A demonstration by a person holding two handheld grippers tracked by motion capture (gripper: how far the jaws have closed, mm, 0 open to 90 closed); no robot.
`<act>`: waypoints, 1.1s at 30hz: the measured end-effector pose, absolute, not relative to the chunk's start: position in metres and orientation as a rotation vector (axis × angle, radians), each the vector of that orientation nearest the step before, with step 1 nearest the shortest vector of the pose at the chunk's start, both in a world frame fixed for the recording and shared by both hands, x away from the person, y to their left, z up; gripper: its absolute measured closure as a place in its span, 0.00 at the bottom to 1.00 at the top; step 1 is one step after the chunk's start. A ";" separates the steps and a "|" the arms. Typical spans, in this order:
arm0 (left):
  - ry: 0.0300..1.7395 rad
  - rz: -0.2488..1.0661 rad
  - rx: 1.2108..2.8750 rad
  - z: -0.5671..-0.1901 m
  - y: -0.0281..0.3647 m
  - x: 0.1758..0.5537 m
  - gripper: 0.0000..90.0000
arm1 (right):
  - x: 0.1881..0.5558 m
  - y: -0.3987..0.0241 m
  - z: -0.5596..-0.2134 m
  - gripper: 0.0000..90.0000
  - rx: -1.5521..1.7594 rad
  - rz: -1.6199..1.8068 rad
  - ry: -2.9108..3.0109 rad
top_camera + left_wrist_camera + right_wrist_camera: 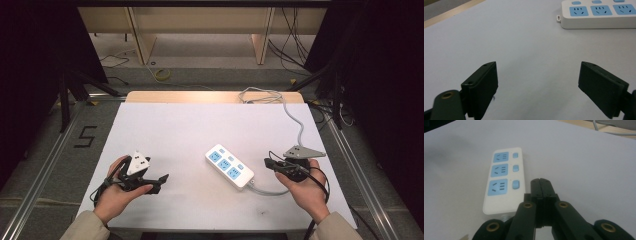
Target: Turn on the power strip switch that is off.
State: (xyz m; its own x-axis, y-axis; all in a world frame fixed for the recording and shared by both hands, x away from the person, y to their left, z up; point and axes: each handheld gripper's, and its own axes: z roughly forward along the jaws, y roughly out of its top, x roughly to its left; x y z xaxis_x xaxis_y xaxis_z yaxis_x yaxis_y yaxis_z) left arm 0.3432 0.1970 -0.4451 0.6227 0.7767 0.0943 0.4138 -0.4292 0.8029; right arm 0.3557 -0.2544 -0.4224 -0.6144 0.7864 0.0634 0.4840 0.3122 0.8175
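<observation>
White table [165,130] bears a power strip [229,166] — left gripper [537,77] gapes, right gripper [541,185] pinched closed, empty.

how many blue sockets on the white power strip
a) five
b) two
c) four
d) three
d: the power strip shows three blue socket faces in a row along its top, each with a small blue switch beside it, clearest in the right gripper view.
</observation>
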 end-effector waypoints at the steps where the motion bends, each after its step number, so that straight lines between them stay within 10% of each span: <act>1: 0.931 0.594 2.066 -0.445 0.197 0.343 0.17 | 0.356 -0.253 -0.422 1.00 1.133 1.209 2.238; 33: 0.929 0.591 2.073 -0.445 0.197 0.343 0.17 | 0.366 -0.239 -0.412 1.00 1.119 1.171 2.309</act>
